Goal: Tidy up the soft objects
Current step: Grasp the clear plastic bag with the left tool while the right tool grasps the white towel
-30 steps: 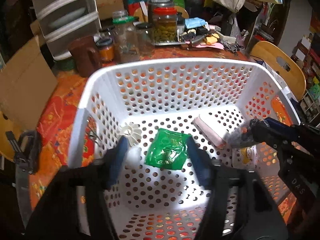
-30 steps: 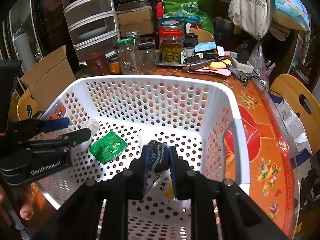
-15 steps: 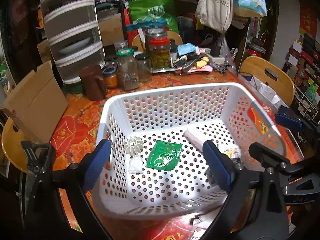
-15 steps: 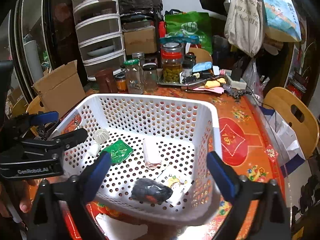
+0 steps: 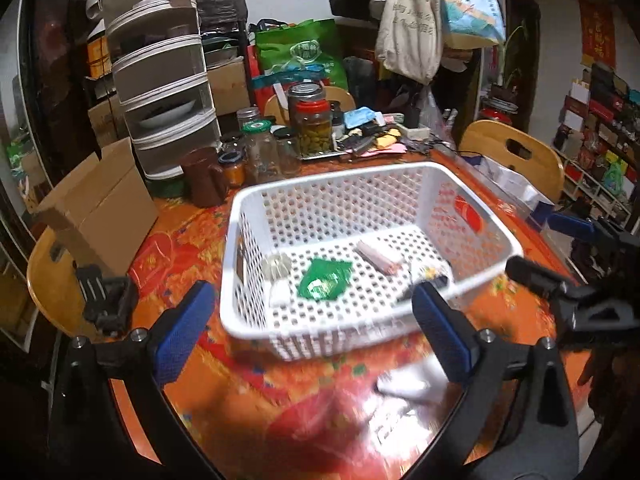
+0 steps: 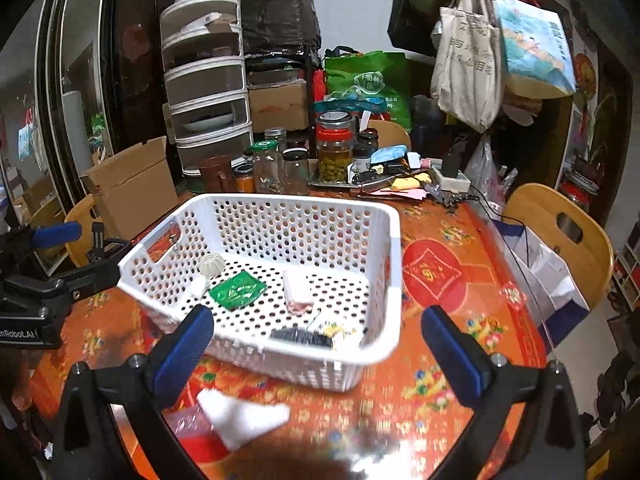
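A white perforated basket (image 5: 256,204) (image 6: 394,248) stands on the orange patterned table. It holds a green packet (image 5: 324,282) (image 6: 238,290), a pink-white roll (image 5: 378,258) (image 6: 296,290), a white ribbed piece (image 5: 276,266) (image 6: 212,264), a dark soft object (image 5: 426,286) (image 6: 300,336) and a printed packet (image 6: 336,330). A white sock (image 6: 240,416) (image 5: 412,380) lies on the table in front of the basket. My left gripper (image 5: 316,336) is open and empty, held back in front of the basket. My right gripper (image 6: 320,350) is open and empty too.
Glass jars (image 6: 334,152) (image 5: 314,126), a brown jug (image 5: 204,182) and clutter stand behind the basket. A cardboard box (image 5: 100,208) sits at the left, stacked drawers (image 6: 206,96) behind it. Wooden chairs (image 6: 560,232) (image 5: 512,156) stand at the right. Bags hang at the back.
The right gripper let the dark soft object go in the basket and opened. Both grippers pulled back and up out of the basket, and the left opened wider.
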Tool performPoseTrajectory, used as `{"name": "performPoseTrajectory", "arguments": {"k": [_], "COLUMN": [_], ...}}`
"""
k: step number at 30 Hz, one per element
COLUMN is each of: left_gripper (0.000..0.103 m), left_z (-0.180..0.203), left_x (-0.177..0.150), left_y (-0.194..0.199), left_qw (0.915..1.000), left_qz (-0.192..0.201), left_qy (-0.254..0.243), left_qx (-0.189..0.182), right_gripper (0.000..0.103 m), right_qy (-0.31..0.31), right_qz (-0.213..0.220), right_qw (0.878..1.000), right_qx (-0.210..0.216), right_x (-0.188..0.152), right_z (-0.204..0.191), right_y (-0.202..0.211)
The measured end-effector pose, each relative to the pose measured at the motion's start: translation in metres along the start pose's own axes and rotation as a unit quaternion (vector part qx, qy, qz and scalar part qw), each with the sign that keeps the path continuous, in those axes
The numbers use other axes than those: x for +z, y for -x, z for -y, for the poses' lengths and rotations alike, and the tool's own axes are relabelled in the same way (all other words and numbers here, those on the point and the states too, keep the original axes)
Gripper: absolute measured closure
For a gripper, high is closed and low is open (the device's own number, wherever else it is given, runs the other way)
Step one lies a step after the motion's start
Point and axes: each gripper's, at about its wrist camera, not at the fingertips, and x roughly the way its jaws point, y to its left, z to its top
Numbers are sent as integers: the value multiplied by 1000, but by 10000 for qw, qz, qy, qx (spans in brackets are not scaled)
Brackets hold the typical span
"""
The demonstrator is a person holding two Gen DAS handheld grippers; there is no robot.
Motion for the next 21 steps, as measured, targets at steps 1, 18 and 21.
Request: {"name": "performPoseTrajectory", "arguments": {"k": [1,18,21], "left_gripper": [5,4,4], "left_z": [0,27,34], "left_x": [-10,-148,-159], "left_y": [7,-39,-49], "left_qw": [10000,9944,9933], "left_qz": [8,-960,-1039], "left_qy": [4,-49,-112], "left_qx": [7,-429,-493], "right_gripper": [0,0,1], "right_qy": [-54,-362,-262], "right_qz": [22,-775,-864], "right_qw": [10000,9935,9928], "right_qx": [28,757,785], "right_x": [-7,-118,-123], "right_z": [2,-11,-21], "right_y": [8,-14,-25]}}
